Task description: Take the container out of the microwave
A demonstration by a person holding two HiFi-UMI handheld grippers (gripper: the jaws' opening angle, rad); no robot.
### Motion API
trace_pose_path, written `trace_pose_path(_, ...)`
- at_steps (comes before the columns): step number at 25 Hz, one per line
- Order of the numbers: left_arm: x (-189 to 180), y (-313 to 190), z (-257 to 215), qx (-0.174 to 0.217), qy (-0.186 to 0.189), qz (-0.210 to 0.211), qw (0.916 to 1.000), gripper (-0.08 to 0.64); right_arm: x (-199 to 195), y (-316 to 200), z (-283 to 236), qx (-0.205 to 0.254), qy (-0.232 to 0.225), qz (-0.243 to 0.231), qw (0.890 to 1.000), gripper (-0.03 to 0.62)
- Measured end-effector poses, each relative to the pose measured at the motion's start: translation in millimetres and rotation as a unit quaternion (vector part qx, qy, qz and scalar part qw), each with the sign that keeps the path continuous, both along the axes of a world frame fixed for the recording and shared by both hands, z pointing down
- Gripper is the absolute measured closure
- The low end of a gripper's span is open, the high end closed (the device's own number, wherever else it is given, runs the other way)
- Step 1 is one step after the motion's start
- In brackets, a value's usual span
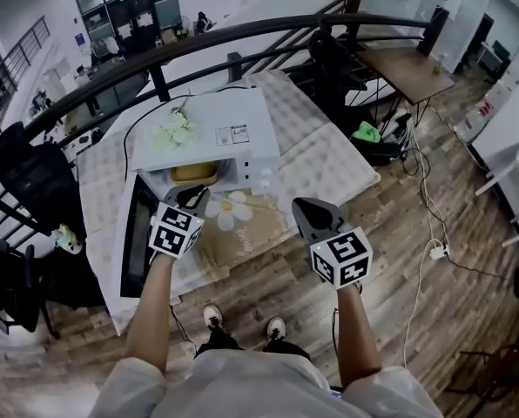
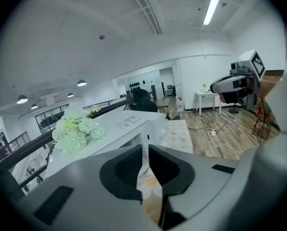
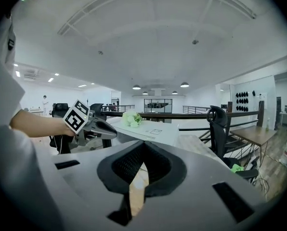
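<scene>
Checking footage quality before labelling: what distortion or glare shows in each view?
Head view: strong fisheye, railing bows into an arc, microwave evenly lit. Left gripper view: black vignetted corners, lamp blown out. Right gripper view: ceiling curves, dark corners, no strong glare.

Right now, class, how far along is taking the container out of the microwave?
Done: the microwave door stands open. In hand: the left gripper, jaws a slit apart and empty, sits before the opening; the right gripper is off to the side, shut. Left: the yellow container is inside, not yet gripped.
</scene>
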State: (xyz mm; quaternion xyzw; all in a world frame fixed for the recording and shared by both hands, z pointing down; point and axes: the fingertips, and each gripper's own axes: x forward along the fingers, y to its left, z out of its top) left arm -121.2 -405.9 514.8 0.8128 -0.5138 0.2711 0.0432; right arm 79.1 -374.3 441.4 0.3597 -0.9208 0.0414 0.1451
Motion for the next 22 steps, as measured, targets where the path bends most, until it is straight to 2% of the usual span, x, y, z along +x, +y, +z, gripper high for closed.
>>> trace_pose_path(2, -8.5, -15.4, 18.5, -0.017, -0.017, 0.009, 0.9997, 0.466, -10.8, -9.2, 8.6, -0.007, 0.006, 0.007, 1.0, 0.58)
trace_pose_path(3, -12.2, -22.6, 27.8, -0.025, -0.027, 0.014, 0.9992, 0.457, -15.9, -13.6, 12.9, -0.011, 0.01, 0.01, 1.0, 0.58)
trace_pose_path(9, -26.5, -64.5, 79.3, -0.061, -0.047, 0.026, 0.9967, 0.449, -36.8, -35.8, 33.4, -0.029, 0.027, 0.025, 0.999, 0.58)
trace_pose_path(15, -36.8, -98.4, 119.8, -0.097, -0.052, 0.03, 0.9935, 0.449, -39.5, -53.8, 65.2, -0.056, 0.039, 0.039, 0.997, 0.579)
trace_pose_path(19, -45.3, -113.6, 148.8, -0.117, -0.1, 0.042, 0.9871, 0.449, -38.8, -64.2, 89.3, -0.068, 0.058, 0.05, 0.995, 0.578)
trace_pose_path(22, -51.5, -119.7, 172.9, -0.136, -0.154, 0.061, 0.9768, 0.449, -36.7, -69.5, 104.5, -0.079, 0.073, 0.06, 0.992, 0.578)
